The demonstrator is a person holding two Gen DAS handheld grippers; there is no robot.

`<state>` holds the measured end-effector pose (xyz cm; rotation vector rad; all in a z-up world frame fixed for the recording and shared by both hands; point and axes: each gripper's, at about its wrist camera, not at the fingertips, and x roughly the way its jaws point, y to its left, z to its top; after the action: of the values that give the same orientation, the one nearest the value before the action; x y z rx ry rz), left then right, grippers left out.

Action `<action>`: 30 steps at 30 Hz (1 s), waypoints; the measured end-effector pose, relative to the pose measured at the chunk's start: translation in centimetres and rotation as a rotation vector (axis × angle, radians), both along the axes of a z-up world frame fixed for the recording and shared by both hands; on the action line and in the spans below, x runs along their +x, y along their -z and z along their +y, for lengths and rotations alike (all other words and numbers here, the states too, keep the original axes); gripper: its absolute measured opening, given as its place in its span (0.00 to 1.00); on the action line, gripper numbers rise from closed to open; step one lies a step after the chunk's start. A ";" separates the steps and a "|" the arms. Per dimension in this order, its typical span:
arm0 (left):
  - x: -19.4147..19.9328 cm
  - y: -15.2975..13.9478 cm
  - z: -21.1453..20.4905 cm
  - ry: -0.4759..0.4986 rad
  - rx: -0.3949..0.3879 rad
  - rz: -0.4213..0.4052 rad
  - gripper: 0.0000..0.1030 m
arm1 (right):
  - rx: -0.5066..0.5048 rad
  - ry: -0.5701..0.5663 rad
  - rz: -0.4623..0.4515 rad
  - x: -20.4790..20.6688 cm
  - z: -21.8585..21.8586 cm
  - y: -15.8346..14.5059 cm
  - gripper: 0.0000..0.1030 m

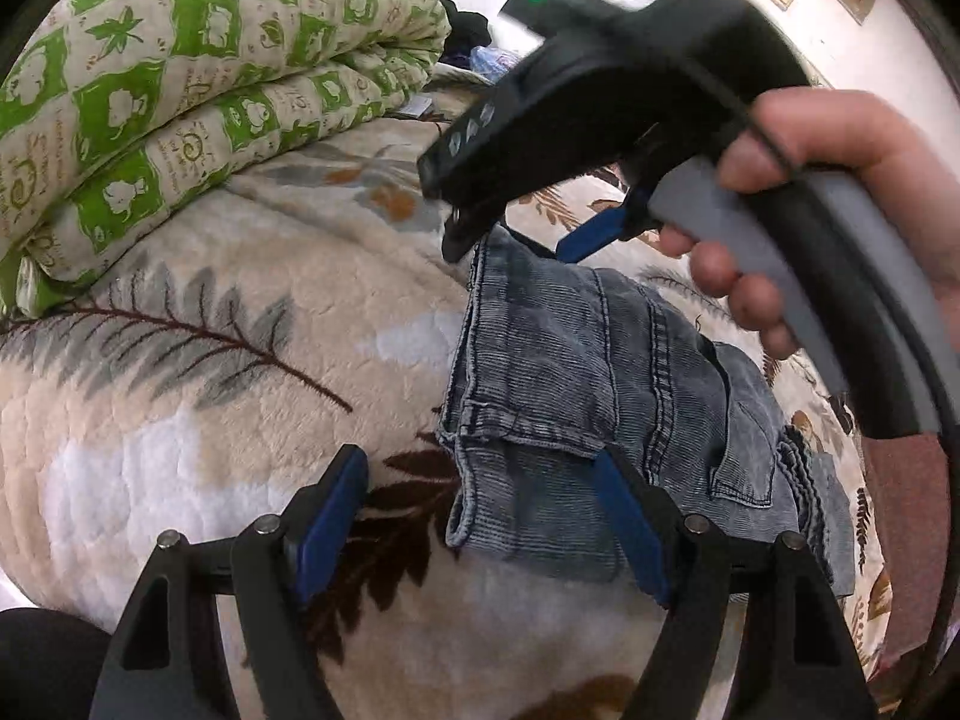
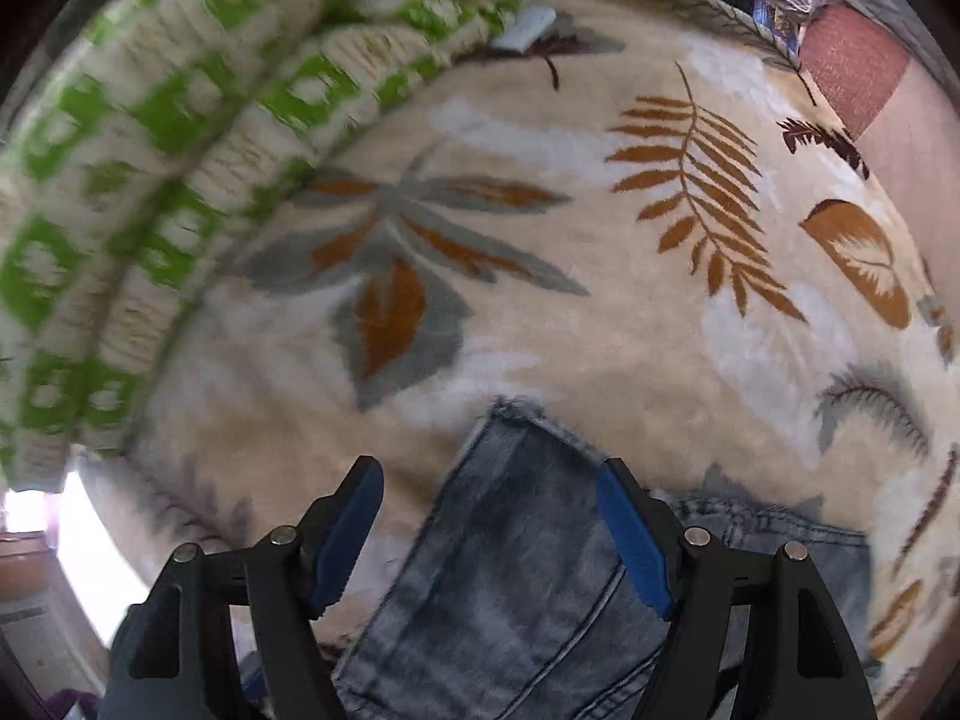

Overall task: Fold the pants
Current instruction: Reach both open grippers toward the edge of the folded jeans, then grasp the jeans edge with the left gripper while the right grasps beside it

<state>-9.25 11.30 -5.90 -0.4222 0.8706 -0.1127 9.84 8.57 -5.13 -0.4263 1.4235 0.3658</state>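
Denim lies right under both my grippers: the pants (image 1: 576,396) rest as a folded bundle on the leaf-patterned bed blanket (image 1: 198,420), toward its right edge, well apart from the green quilt (image 1: 180,96) stacked at the far side. My left gripper (image 1: 480,522) has its jaws spread over the near fold, pinching nothing. My right gripper (image 2: 489,531) hangs over the far hem, jaws likewise spread. I judge the fold nearly finished; next I would square the loose hem (image 2: 519,411) and press the layers flat.
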 end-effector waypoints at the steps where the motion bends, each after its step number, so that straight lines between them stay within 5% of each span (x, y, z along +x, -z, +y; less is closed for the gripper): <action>1: 0.1 0.0 -0.1 0.003 0.002 -0.005 0.76 | -0.018 0.000 0.003 0.1 0.0 0.4 0.74; 5: 0.8 0.1 -0.7 0.028 0.014 -0.020 0.76 | -0.055 -0.023 0.000 0.0 0.2 1.3 0.74; 7: 1.0 0.2 -1.0 0.055 0.004 -0.036 0.64 | -0.100 -0.057 -0.014 -0.4 0.6 1.5 0.65; 8: 0.9 0.2 -0.8 0.069 -0.002 -0.035 0.48 | -0.103 -0.070 -0.015 -0.5 0.8 1.6 0.49; 9: 0.9 0.3 -0.9 0.078 0.008 -0.030 0.47 | -0.093 -0.075 0.004 -0.6 0.8 1.7 0.37; 12: 0.9 0.2 -0.8 0.084 0.000 -0.046 0.35 | -0.113 -0.093 -0.032 -1.2 0.3 1.2 0.21; 17: 0.3 -0.6 -1.4 0.121 0.002 -0.096 0.23 | -0.051 -0.076 -0.107 -2.5 -1.2 -1.7 0.14; 30: -4.0 -4.8 -8.1 0.331 0.144 -0.336 0.22 | 0.152 0.052 -0.354 -7.9 -12.7 -9.7 0.14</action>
<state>-13.20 3.23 -1.07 -0.1151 0.6054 -0.4121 1.96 -4.13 4.53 -0.3111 1.0520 0.3349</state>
